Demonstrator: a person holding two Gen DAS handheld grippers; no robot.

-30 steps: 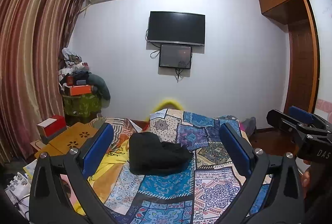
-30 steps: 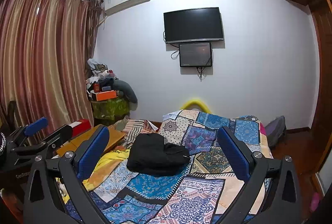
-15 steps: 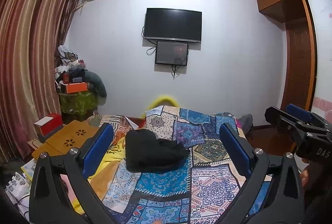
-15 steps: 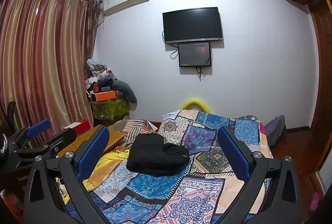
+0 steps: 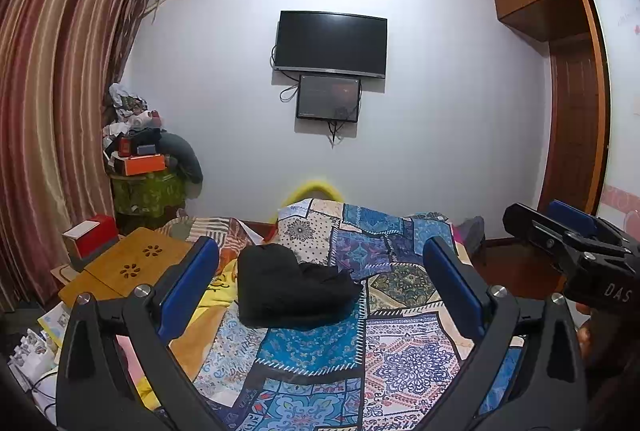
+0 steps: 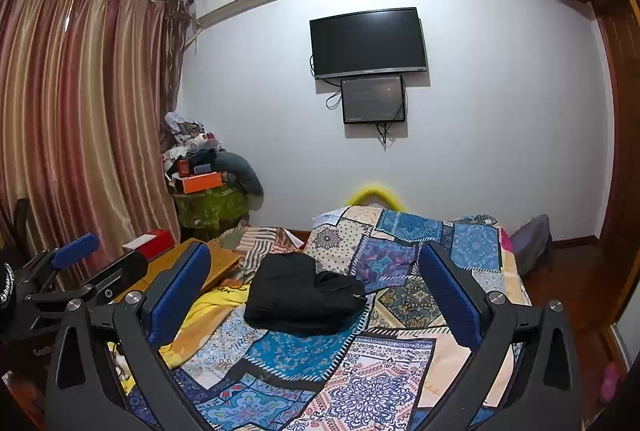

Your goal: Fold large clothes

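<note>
Two grippers, left gripper (image 5: 320, 287) and right gripper (image 6: 316, 287), hover with jaws wide, empty, above the bed (image 5: 400, 363); black garment (image 5: 288, 287) lies bunched at 12 o'clock.

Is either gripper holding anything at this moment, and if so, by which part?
Nothing is held. The left gripper and right gripper are both wide open and empty, raised above the bed. The black garment lies bunched on the patchwork quilt, untouched.

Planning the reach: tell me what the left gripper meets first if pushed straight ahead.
Probably the crumpled black garment on the patchwork quilt: it lies between the open left gripper fingers' line of sight, nothing nearer. Depth is unclear.
</note>
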